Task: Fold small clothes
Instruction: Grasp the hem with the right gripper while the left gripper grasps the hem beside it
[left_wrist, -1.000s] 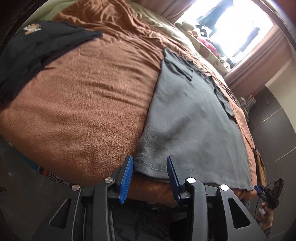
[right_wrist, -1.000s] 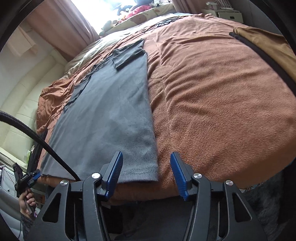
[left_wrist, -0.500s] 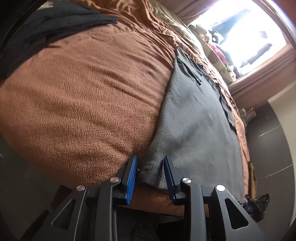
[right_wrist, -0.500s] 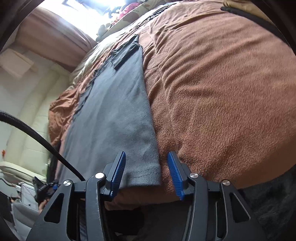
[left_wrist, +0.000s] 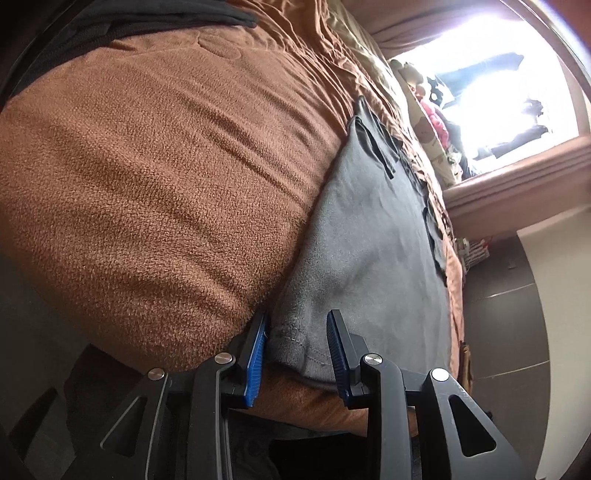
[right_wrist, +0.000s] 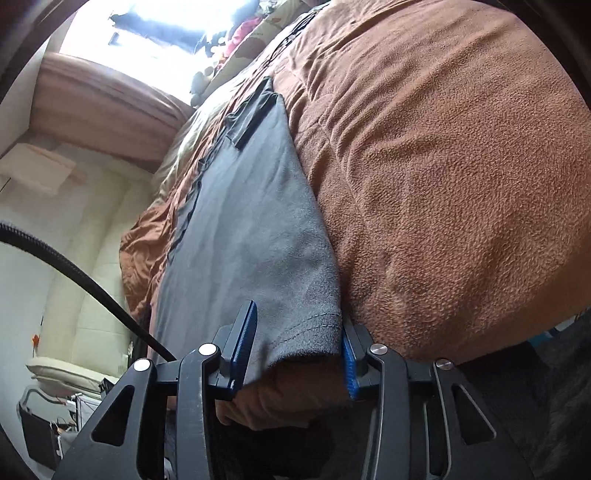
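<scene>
Left gripper (left_wrist: 297, 349) apart astride grey shirt (left_wrist: 373, 236) hem | right gripper (right_wrist: 295, 350) likewise | cable (right_wrist: 85, 284) right-view only

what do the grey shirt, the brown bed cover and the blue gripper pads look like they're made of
Grey shirt: likely cotton jersey knit, matte, with a stitched hem visible at the corner.
Brown bed cover: seems fleece or plush, with a nubbly, pilled nap and soft ridges.
Blue gripper pads: probably rubber or moulded plastic, finely ribbed, on black, slightly glossy fingers that look like plastic.

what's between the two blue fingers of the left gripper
The hem corner of the grey shirt, bunched between the left gripper fingers, on the brown blanket. The left wrist view shows it.
</scene>
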